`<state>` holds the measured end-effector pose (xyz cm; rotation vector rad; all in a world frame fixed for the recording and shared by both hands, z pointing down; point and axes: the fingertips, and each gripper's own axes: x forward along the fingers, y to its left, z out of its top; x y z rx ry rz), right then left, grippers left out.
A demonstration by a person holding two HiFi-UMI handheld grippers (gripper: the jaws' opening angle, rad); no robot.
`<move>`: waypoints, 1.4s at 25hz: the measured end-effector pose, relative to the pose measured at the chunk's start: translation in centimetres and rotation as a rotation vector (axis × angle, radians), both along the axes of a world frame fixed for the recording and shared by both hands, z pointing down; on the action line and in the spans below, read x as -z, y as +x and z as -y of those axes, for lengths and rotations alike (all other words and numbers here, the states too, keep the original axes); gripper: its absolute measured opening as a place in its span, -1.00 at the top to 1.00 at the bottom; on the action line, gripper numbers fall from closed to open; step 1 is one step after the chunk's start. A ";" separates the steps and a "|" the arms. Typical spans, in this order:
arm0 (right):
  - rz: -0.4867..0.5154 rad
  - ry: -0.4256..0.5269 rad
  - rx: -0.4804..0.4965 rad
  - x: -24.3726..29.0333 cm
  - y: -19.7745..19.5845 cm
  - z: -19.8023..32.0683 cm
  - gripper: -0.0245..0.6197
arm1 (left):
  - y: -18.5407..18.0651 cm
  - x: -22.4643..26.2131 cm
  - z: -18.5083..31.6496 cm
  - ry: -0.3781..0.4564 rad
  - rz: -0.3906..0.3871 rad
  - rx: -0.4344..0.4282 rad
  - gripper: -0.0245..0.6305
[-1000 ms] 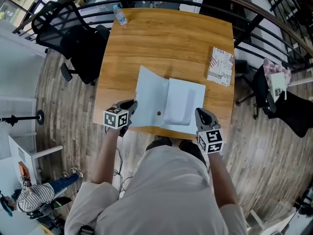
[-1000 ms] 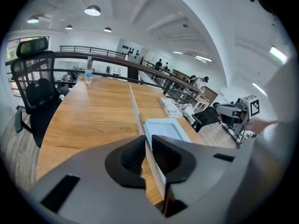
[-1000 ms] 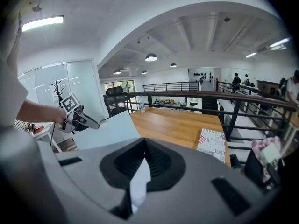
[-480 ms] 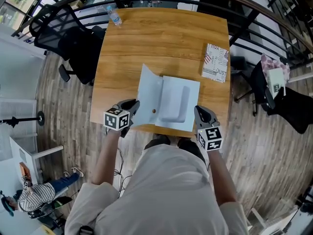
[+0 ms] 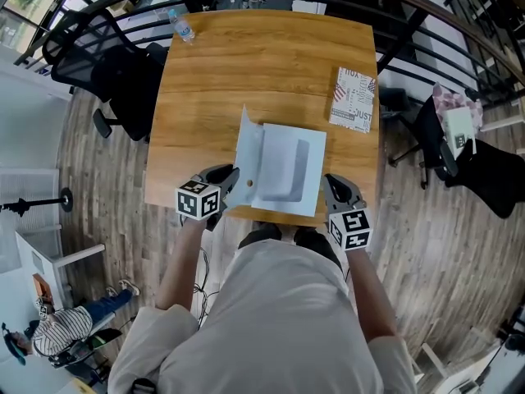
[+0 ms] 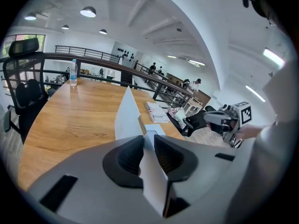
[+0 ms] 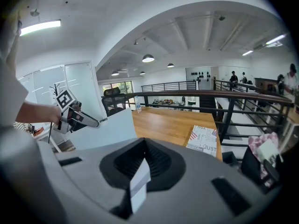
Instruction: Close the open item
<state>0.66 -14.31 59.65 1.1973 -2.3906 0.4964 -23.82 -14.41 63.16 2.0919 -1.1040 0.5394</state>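
Note:
A white folder (image 5: 287,171) lies open on the wooden table (image 5: 271,64) near its front edge. Its cover (image 5: 248,156) stands almost upright along the left side. My left gripper (image 5: 229,180) is at the cover's lower left edge. In the left gripper view the cover (image 6: 127,115) runs into the narrow gap of the left gripper (image 6: 148,146), whose jaws are opening. My right gripper (image 5: 333,189) hovers shut beside the folder's front right corner and holds nothing. From the right gripper view the raised cover (image 7: 107,127) and the left gripper (image 7: 77,116) show at the left.
A printed booklet (image 5: 354,98) lies at the table's right edge. At the far left corner stands a water bottle (image 5: 180,25). A black office chair (image 5: 115,64) is left of the table, and a dark railing (image 5: 426,15) curves behind it. Bags sit on the floor at the right (image 5: 463,138).
The cover has swung up from lying flat at the left to nearly upright over the folder. My left gripper stayed at its lower edge. The right gripper has barely moved.

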 end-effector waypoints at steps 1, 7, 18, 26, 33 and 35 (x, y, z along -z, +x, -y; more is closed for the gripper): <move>0.001 -0.002 -0.003 -0.1 0.3 0.0 0.92 | 0.4 0.0 0.0 0.000 0.000 -0.004 0.72; 0.005 -0.010 -0.013 -0.4 1.5 -0.4 0.92 | 2.2 0.1 0.0 0.008 0.003 0.000 0.70; 0.010 -0.019 -0.018 -0.8 3.8 -0.4 0.92 | 6.6 -0.3 -0.3 0.006 -0.014 -0.001 0.66; 0.017 -0.029 -0.004 -1.5 5.0 -0.5 0.92 | 10.0 -1.4 -0.4 0.002 -0.009 -0.007 0.63; 0.019 -0.041 -0.005 -2.1 6.9 -0.5 0.92 | 12.9 -2.5 -0.7 0.000 0.007 -0.024 0.60; 0.019 -0.044 -0.005 -2.4 7.4 -0.6 0.92 | 13.9 -3.0 -0.9 -0.001 0.014 -0.038 0.59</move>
